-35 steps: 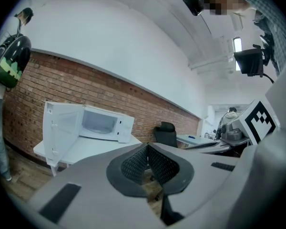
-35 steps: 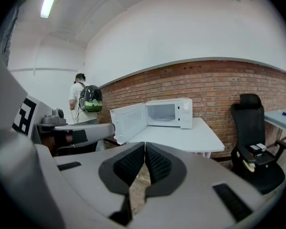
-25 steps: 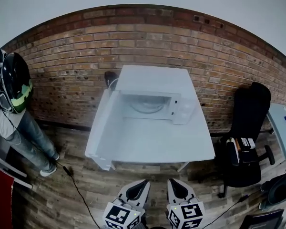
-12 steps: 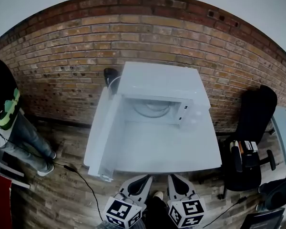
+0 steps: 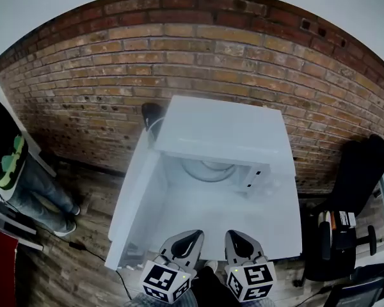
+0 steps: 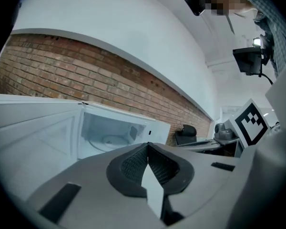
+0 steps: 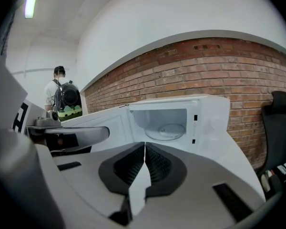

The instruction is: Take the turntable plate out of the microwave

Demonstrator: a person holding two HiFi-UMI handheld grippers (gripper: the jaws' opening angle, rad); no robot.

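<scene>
The white microwave [image 5: 224, 139] stands on a white table [image 5: 275, 226] with its back to a brick wall [image 5: 115, 75]. Its door [image 5: 133, 194] is swung wide open on the microwave's left side, so the cavity is open to view. The turntable plate [image 5: 208, 169], clear and round, lies flat on the floor of that cavity, inside the microwave, with nothing touching it. The left gripper [image 5: 193, 235] and the right gripper [image 5: 234, 235] are held side by side in front of the microwave, at the table edge farthest from it and well apart from the plate, both pointing toward the open cavity. In the left gripper view the dark ribbed fingers [image 6: 133, 163] are pressed together with nothing between them. The right gripper view shows its fingers [image 7: 158, 163] closed the same way, also empty. A black office chair [image 5: 358, 184] stands to the right of the microwave, against the wall. To the microwave's left, off the table, a person [image 5: 16, 171] with a dark backpack stands on the wood-look floor [image 5: 83, 261].
</scene>
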